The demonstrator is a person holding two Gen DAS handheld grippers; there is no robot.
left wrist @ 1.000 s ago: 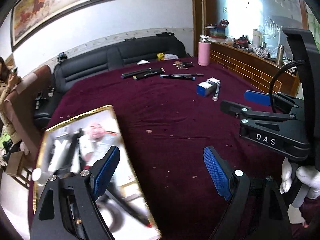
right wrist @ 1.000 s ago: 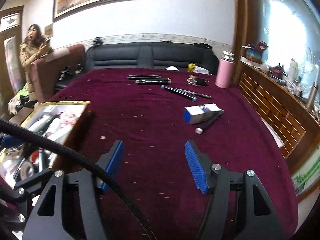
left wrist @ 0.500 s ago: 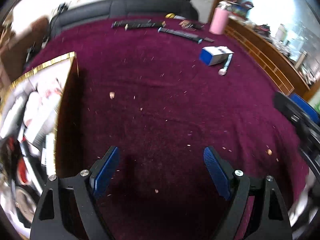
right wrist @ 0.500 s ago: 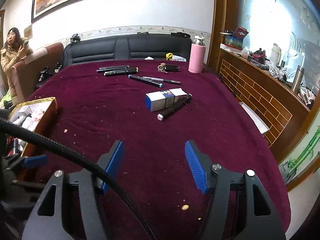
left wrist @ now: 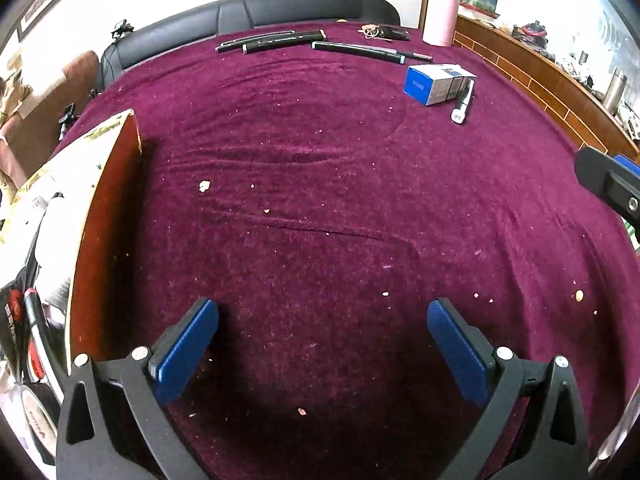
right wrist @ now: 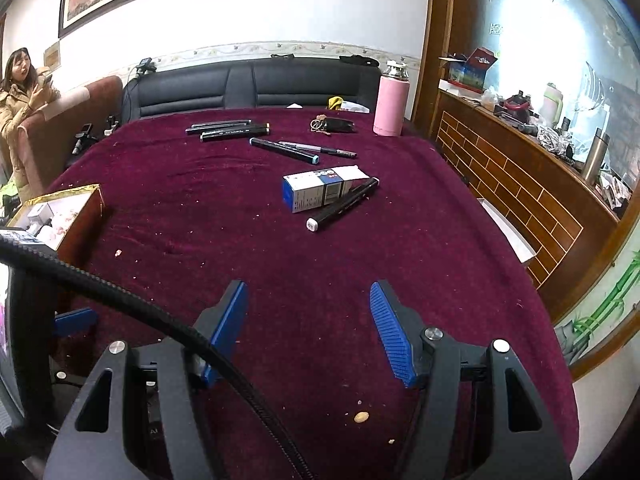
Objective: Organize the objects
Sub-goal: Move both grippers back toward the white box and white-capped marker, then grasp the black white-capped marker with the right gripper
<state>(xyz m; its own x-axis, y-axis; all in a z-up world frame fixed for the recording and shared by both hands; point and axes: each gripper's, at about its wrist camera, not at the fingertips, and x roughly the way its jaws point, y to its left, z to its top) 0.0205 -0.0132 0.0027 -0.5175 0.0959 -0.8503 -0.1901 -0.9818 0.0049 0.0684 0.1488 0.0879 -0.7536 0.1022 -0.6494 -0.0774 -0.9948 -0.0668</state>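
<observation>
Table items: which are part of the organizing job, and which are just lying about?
Job: gold-rimmed box; blue-and-white carton; marker beside it; far markers.
Lying about: pink flask; keys and pouch; crumbs.

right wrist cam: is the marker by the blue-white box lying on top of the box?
No, the marker lies on the cloth alongside the blue-white box, against its right side.

bare cloth (left wrist: 320, 208) ahead; gold-rimmed box (left wrist: 108, 216) blocks left.
</observation>
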